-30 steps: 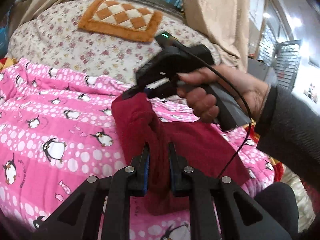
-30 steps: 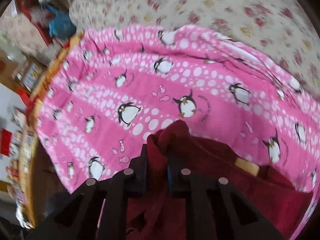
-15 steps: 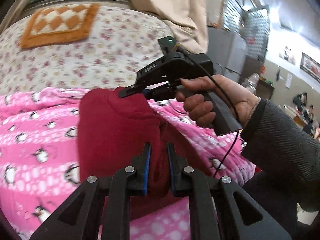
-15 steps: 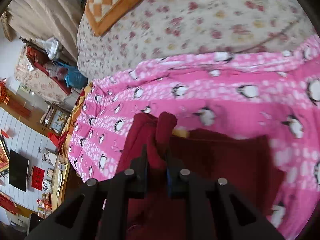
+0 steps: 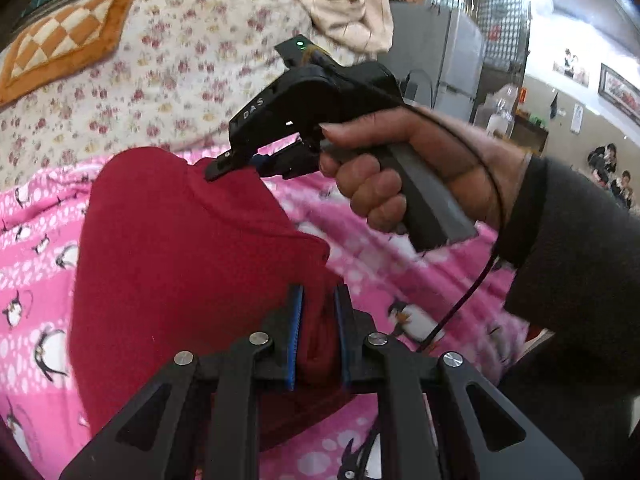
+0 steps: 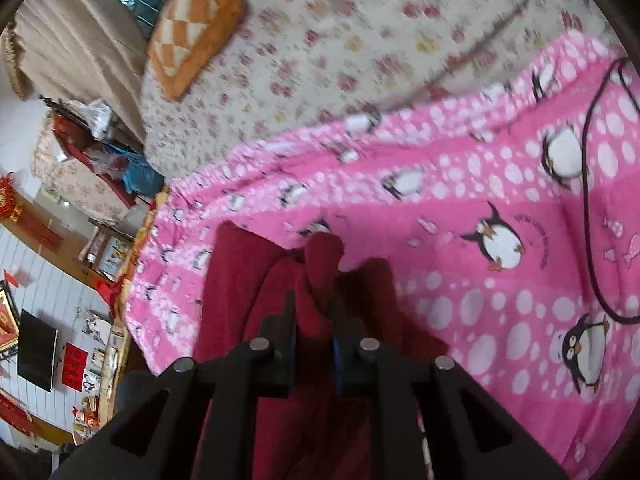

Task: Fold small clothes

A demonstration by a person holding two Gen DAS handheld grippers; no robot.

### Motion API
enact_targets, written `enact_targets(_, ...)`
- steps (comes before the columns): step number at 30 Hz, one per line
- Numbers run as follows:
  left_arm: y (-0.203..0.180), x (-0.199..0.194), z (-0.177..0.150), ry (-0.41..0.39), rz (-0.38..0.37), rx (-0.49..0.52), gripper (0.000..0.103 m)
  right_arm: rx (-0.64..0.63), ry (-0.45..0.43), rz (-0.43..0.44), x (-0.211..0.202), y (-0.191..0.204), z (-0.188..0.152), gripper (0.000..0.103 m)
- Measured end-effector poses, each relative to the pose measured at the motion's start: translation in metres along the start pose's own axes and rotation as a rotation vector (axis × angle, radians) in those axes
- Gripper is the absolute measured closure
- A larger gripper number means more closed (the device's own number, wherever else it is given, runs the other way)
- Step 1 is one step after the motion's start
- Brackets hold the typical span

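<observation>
A dark red garment [image 5: 180, 264] hangs lifted above the pink penguin blanket [image 5: 32, 264]. My left gripper [image 5: 318, 300] is shut on its near edge, cloth bunched between the blue pads. My right gripper [image 5: 236, 164], held by a hand [image 5: 404, 168], is shut on the garment's far upper corner. In the right wrist view the right gripper [image 6: 314, 300] pinches a fold of the red garment [image 6: 248, 300], which drapes down below over the blanket [image 6: 480, 288].
A floral bedspread [image 5: 160, 92] lies beyond the blanket, with an orange checkered cushion [image 5: 60, 48] on it. A black cable [image 6: 592, 200] runs across the blanket at right. Furniture and clutter [image 6: 80, 152] stand beside the bed's left edge.
Both grippers have lifted the red garment off the blanket and spread it between them. The right gripper has risen and swung right; the cloth now hangs as a broad panel.
</observation>
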State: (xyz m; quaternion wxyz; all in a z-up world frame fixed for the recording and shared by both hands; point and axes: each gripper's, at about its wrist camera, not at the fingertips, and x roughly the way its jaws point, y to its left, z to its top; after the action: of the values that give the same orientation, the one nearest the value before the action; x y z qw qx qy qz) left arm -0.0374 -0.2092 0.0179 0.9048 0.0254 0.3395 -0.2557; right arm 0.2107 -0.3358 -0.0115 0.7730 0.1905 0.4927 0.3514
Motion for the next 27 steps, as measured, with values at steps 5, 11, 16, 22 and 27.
enact_targets(5, -0.009, 0.004, -0.011, 0.014, 0.017, 0.032, 0.103, 0.046, 0.016, -0.067, 0.015, -0.018, -0.007, 0.090)
enact_targets(11, 0.004, -0.040, -0.015, 0.073, -0.066, -0.028, 0.100, 0.026, -0.081, -0.057, -0.009, -0.003, -0.014, 0.080)
enact_targets(16, 0.037, -0.100, -0.014, -0.034, 0.025, -0.053, 0.100, -0.046, -0.295, 0.041, -0.083, 0.031, -0.034, 0.071)
enact_targets(22, 0.095, -0.081, -0.026, 0.030, 0.168, -0.209, 0.103, -0.683, -0.181, -0.019, -0.085, 0.125, -0.114, 0.056)
enact_targets(27, 0.091, -0.047, -0.047, 0.112, 0.172, -0.198, 0.103, -0.921, 0.078, -0.244, -0.025, 0.118, -0.166, 0.056)
